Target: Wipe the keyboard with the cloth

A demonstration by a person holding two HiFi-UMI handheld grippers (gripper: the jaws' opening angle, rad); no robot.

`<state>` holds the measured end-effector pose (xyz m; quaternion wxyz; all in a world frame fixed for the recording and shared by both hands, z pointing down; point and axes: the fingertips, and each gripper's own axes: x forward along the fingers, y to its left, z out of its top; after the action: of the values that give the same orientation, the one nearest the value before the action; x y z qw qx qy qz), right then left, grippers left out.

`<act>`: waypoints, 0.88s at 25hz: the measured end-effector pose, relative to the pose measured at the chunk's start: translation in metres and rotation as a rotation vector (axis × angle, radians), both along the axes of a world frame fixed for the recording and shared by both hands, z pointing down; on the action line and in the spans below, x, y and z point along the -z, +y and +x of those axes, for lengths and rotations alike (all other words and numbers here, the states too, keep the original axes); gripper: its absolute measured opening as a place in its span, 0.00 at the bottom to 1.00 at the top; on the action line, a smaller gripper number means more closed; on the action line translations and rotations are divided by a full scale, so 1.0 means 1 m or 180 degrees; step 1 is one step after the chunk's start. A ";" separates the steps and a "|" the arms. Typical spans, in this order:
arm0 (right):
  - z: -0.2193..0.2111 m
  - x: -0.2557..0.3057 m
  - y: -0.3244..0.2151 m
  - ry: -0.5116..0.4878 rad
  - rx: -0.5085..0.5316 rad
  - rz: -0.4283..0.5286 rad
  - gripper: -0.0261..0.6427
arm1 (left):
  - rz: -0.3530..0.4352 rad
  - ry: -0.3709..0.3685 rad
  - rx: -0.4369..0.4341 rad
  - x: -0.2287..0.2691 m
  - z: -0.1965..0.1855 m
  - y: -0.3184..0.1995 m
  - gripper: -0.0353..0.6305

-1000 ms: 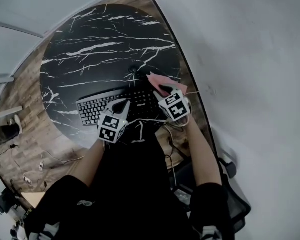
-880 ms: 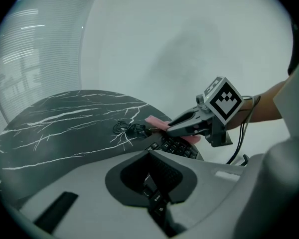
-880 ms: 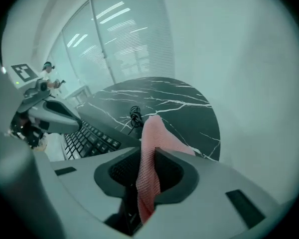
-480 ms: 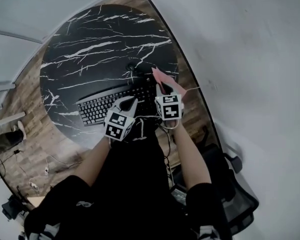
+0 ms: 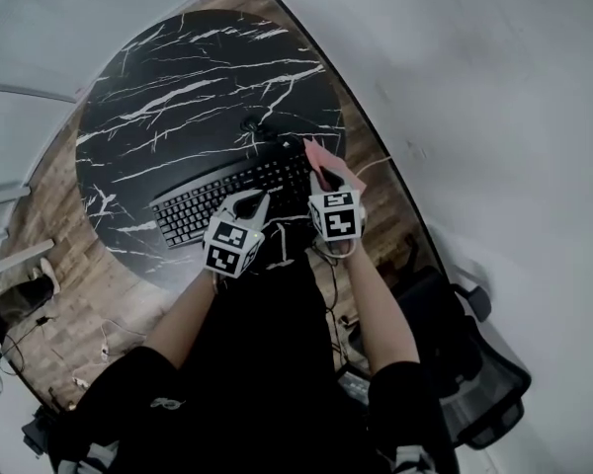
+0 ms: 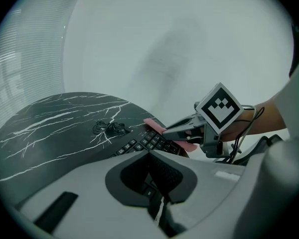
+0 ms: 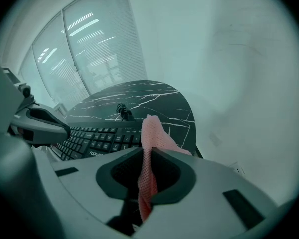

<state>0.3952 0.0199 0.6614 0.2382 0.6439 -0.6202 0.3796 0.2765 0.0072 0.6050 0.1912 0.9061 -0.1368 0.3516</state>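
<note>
The dark keyboard (image 5: 203,205) lies on the near part of the round black marble desk (image 5: 178,87), running from the desk's left side toward its right edge, with a small coil of cable (image 5: 249,126) just beyond its far side. The left gripper (image 5: 253,203) hovers over the near middle of the keyboard, its jaws together with nothing between them. Farther right, at the keyboard's right end, the right gripper (image 5: 327,179) has its jaws easing open, though the pads press on the pink cloth (image 5: 319,155), whose free corner sticks out past the jaws above the rightmost keys.
</note>
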 end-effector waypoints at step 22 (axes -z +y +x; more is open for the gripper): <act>-0.035 -0.017 0.064 0.0074 -0.0380 -0.0125 0.17 | -0.0065 -0.0066 0.0013 -0.010 -0.079 0.034 0.05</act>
<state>0.3600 0.0839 0.6788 0.2349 0.6793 -0.5703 0.3977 0.1971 0.0408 0.6152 0.1998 0.9002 -0.1371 0.3619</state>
